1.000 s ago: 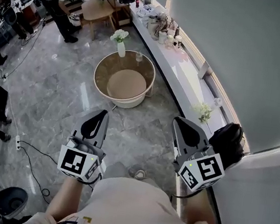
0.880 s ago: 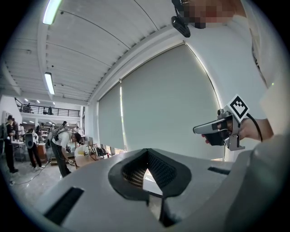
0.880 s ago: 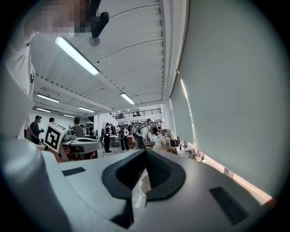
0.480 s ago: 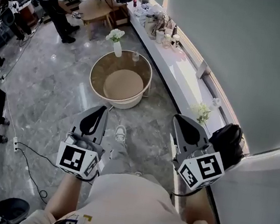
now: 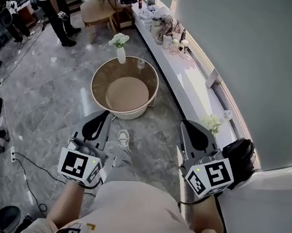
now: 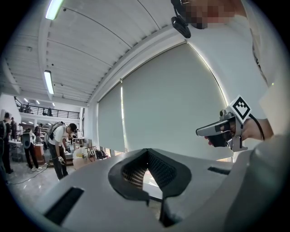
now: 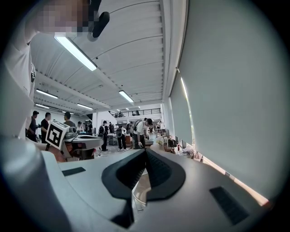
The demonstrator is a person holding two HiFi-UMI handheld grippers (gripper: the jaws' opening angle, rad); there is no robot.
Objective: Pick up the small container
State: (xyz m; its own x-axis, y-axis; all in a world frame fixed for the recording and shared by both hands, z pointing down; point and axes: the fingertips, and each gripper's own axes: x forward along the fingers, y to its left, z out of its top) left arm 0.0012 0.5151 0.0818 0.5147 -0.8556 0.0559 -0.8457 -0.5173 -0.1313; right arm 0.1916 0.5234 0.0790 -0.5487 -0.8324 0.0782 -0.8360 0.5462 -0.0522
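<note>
Standing on marble floor [image 5: 58,90], round wooden table [image 5: 94,79].

Small container [image 5: 140,63]: tiny, pale, seemingly clear; too small for finer detail. Stands upright at the far edge of the round table [image 5: 93,82], near and to the right of the white flower vase [image 5: 121,56]. Well ahead of both pairs of jaws, roughly between their lines, touching neither.

We've got a glossy marble-look floor [image 5: 52,92]; round table [image 5: 107,73] top shiny like glass; left gripper [image 5: 104,115] and right gripper [image 5: 186,124] matt plastic.
</note>
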